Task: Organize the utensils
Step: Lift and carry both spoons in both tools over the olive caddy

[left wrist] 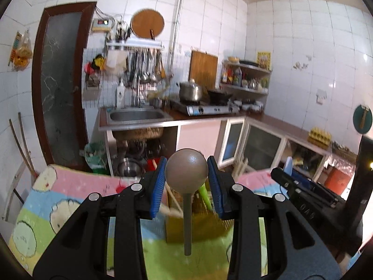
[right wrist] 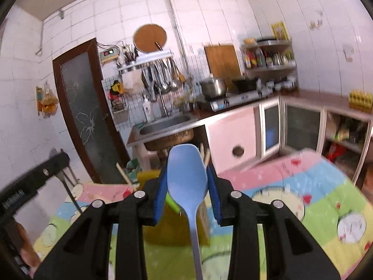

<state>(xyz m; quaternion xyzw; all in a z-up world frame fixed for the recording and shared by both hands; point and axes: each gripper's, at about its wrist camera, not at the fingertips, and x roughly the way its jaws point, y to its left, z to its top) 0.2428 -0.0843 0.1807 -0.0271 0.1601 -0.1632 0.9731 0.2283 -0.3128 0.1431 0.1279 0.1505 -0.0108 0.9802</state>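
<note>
My left gripper (left wrist: 186, 175) is shut on a grey-brown spoon (left wrist: 186, 172), bowl up between the blue pads, handle pointing down toward the camera. My right gripper (right wrist: 187, 182) is shut on a light blue spoon (right wrist: 187, 172), held the same way. Both hover above a yellow utensil holder (left wrist: 198, 228) on a colourful cartoon cloth (left wrist: 58, 210); the holder also shows in the right wrist view (right wrist: 163, 233). It holds a green utensil (left wrist: 205, 196) and pale chopsticks (right wrist: 205, 156). The right gripper with its blue spoon shows at the right of the left wrist view (left wrist: 289, 170).
Behind the table is a kitchen counter with a steel sink (left wrist: 137, 115), a gas stove (left wrist: 205, 107) with a steel pot (left wrist: 190, 91) and a black wok. Hanging utensils (left wrist: 144, 65), a corner shelf (left wrist: 247, 77) and a dark door (left wrist: 60, 84) line the tiled walls.
</note>
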